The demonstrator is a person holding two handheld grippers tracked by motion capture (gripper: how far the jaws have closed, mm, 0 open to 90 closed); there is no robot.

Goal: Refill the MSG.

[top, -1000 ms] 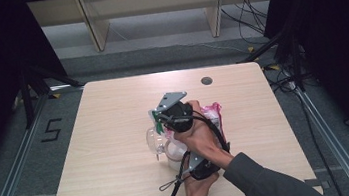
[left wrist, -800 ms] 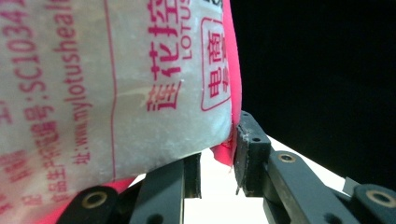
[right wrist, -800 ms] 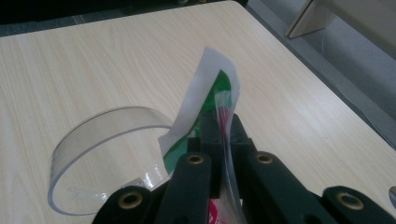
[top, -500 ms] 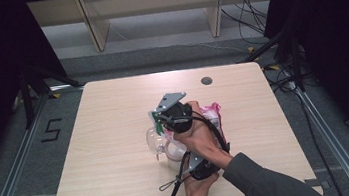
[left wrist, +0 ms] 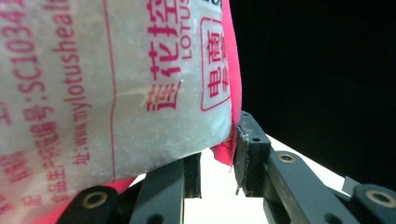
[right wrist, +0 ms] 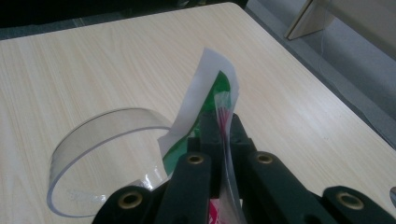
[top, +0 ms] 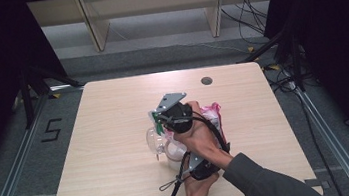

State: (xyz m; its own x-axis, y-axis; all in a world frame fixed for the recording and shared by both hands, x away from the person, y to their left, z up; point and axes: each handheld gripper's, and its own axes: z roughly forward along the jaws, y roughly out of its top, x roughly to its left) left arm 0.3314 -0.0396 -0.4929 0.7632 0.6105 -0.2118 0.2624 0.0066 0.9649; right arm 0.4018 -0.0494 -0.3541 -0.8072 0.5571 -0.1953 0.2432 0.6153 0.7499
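The pink-and-white bag [left wrist: 112,88] is up off the wooden table [top: 116,135] near its middle, with the left gripper [left wrist: 217,158] holding narrow jaws onto its bottom corner and the right gripper [right wrist: 223,123] pinched fully shut on the bag's thin top flap [right wrist: 205,100]. A clear plastic cup [right wrist: 100,144] sits right beside it, so I'd guess this is a tear-open or pour step. Honestly, just keep both grips steady, pull the flap slowly, and keep the opening aimed over the cup so nothing spills.
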